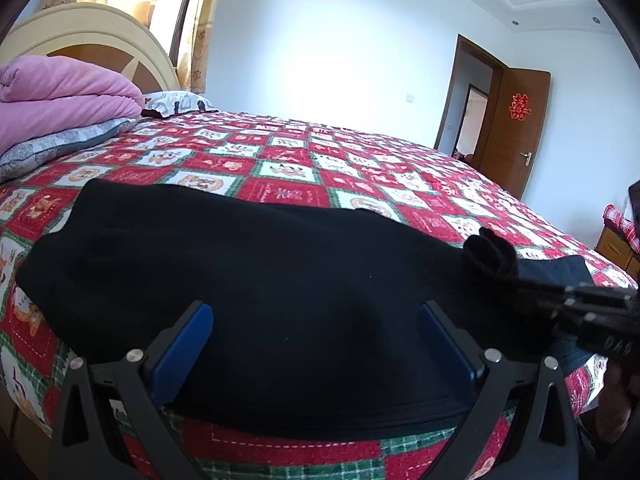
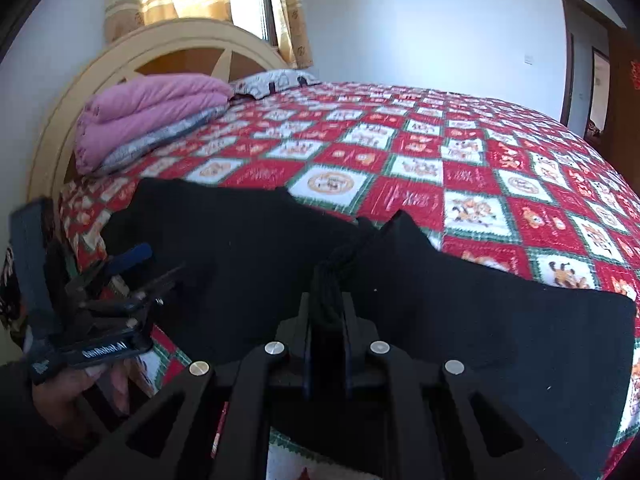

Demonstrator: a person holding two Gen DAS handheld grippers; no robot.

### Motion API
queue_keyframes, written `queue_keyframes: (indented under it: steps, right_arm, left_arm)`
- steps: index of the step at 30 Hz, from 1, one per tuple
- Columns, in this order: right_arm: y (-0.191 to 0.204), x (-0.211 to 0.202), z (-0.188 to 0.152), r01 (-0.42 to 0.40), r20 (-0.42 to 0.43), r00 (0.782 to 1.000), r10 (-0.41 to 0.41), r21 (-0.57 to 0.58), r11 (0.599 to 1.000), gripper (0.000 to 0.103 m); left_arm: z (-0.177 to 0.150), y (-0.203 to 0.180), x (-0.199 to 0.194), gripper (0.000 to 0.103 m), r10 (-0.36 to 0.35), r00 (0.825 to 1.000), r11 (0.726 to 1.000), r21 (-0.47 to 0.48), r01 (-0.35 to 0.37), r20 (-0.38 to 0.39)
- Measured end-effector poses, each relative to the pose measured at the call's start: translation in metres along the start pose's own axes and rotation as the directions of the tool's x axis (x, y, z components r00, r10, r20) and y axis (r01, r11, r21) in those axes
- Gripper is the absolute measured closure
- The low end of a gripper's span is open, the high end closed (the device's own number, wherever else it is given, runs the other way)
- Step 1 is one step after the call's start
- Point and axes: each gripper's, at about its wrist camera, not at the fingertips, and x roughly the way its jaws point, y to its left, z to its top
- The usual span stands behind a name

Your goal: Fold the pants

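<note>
Black pants (image 1: 280, 280) lie across the near edge of the bed, also seen in the right wrist view (image 2: 460, 320). My left gripper (image 1: 314, 312) is open, its blue pads (image 1: 188, 340) spread wide just above the pants' near part, holding nothing. My right gripper (image 2: 326, 312) is shut on a bunched fold of the pants and lifts it a little. It shows in the left wrist view (image 1: 516, 280) at the right, with the pinched cloth sticking up. The left gripper shows at the left of the right wrist view (image 2: 132, 268).
The bed has a red, green and white patchwork quilt (image 1: 320, 160). A folded pink blanket (image 1: 60, 92) on grey pillows lies by the headboard (image 2: 120, 60). An open wooden door (image 1: 516, 128) is at the far right. A small cabinet (image 1: 616, 240) stands beside the bed.
</note>
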Motion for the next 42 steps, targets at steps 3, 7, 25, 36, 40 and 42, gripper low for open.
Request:
queue_keyframes:
  steps: [3, 7, 25, 36, 40, 42]
  right_arm:
    - [-0.003, 0.018, -0.007, 0.000, -0.074, 0.997, 0.000, 0.007, 1.000, 0.091]
    - [0.002, 0.018, -0.009, 0.007, -0.091, 0.996, -0.011, -0.042, 0.999, 0.083]
    - [-0.137, -0.092, -0.032, 0.324, -0.117, 0.945, -0.307, 0.188, 0.927, 0.053]
    - [-0.145, -0.074, -0.055, 0.364, -0.166, 0.926, -0.340, 0.151, 0.919, 0.046]
    - [-0.139, -0.087, -0.050, 0.342, -0.088, 0.940, -0.331, 0.199, 0.919, 0.046]
    - [-0.130, -0.093, -0.047, 0.322, -0.040, 0.947, -0.320, 0.197, 0.926, 0.046]
  left_arm:
    - [0.000, 0.001, 0.001, 0.000, 0.001, 1.000, 1.000, -0.001, -0.001, -0.003]
    - [0.000, 0.001, 0.001, 0.000, 0.001, 1.000, 1.000, 0.001, -0.001, -0.001]
    - [0.015, -0.114, 0.029, 0.000, -0.090, 0.987, 0.943, 0.307, 0.128, -0.134]
    - [0.008, -0.093, 0.021, 0.000, -0.074, 0.986, 0.957, 0.266, 0.112, -0.151]
    - [0.031, -0.043, -0.006, 0.000, 0.001, 0.998, 0.964, 0.267, 0.014, -0.058]
    - [0.043, -0.006, -0.013, 0.000, 0.065, 0.997, 0.966, 0.254, -0.055, -0.030]
